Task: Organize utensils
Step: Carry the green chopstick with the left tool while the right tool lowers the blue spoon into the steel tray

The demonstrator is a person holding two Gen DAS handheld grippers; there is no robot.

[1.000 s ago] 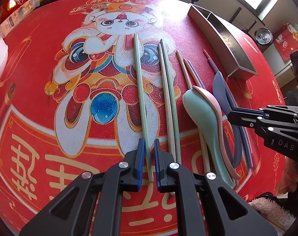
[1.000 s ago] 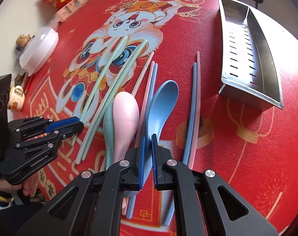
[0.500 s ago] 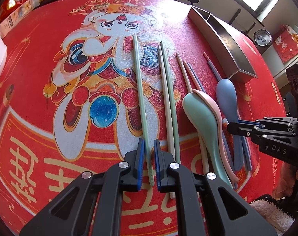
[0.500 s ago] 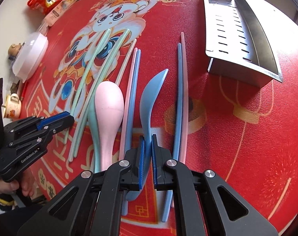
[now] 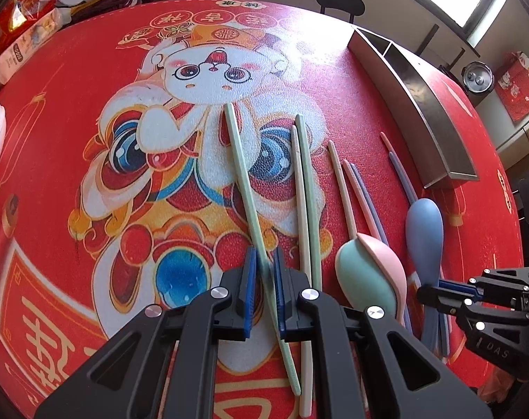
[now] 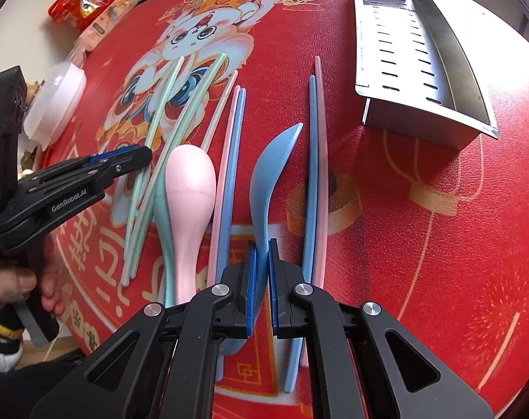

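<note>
My left gripper (image 5: 264, 272) is shut on a green chopstick (image 5: 245, 178), which now tilts off the red mat. My right gripper (image 6: 261, 262) is shut on the blue spoon (image 6: 268, 171) by its handle and holds it lifted, bowl turned on edge. The blue spoon also shows in the left wrist view (image 5: 424, 230). A pink spoon (image 6: 191, 188) lies nested on a green spoon (image 6: 159, 206). Two more pale green chopsticks (image 5: 304, 188), a pink and blue pair (image 6: 233, 139) and another blue and pink pair (image 6: 317, 146) lie on the mat.
A steel two-compartment utensil tray (image 6: 414, 52) stands at the back right of the round red table mat (image 6: 421, 227). A white lidded dish (image 6: 55, 101) and snack packets (image 6: 86, 0) sit at the left edge. The left gripper (image 6: 139, 155) shows in the right wrist view.
The left gripper has raised and tilted the green chopstick. The right gripper has lifted the blue spoon further and turned it on edge, moving forward.
</note>
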